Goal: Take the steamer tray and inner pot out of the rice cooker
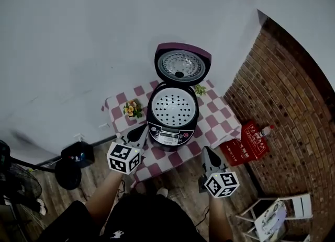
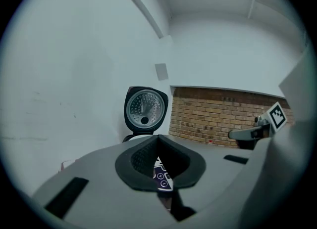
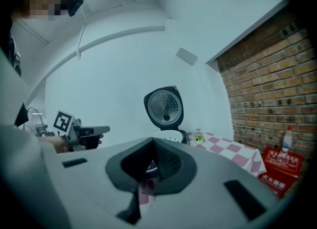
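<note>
Fingers of the left gripper (image 1: 140, 131) are closed together on nothing, close beside the open rice cooker (image 1: 168, 136). The right gripper (image 1: 208, 153) is likewise closed and empty, off the checked worktop (image 1: 222, 121). The steamer tray (image 1: 172, 107) sits inside the cooker.

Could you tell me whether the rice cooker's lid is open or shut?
Open: the lid stands upright, and the steamer tray shows inside.

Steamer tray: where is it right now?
Head view, centre: the steamer tray sits in the open rice cooker on the checked table, beside a small flower pot.
</note>
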The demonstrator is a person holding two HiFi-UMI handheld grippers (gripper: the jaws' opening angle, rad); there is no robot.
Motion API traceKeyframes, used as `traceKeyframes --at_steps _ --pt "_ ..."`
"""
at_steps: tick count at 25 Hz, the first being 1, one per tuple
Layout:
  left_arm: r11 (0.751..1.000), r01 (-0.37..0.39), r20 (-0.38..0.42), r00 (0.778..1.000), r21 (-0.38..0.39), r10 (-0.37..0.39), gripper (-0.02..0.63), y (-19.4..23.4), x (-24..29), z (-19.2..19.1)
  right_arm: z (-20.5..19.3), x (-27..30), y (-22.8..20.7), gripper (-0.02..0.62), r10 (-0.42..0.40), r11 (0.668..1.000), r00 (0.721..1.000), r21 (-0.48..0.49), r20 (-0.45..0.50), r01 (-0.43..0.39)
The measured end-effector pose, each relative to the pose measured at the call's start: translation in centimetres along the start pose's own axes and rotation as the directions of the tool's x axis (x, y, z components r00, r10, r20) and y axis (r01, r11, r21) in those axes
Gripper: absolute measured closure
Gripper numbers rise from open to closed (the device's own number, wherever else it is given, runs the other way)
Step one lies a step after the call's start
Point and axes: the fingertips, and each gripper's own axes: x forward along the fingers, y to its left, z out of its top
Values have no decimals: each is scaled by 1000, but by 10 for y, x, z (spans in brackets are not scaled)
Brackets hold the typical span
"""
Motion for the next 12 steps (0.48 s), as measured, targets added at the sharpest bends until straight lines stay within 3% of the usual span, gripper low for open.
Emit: traceKeyframes --at_steps 12 --pt "995 -101 -68 992 16 102 601 34 58 -1 9 51 -40 594 47 999 998 -10 -35 -47"
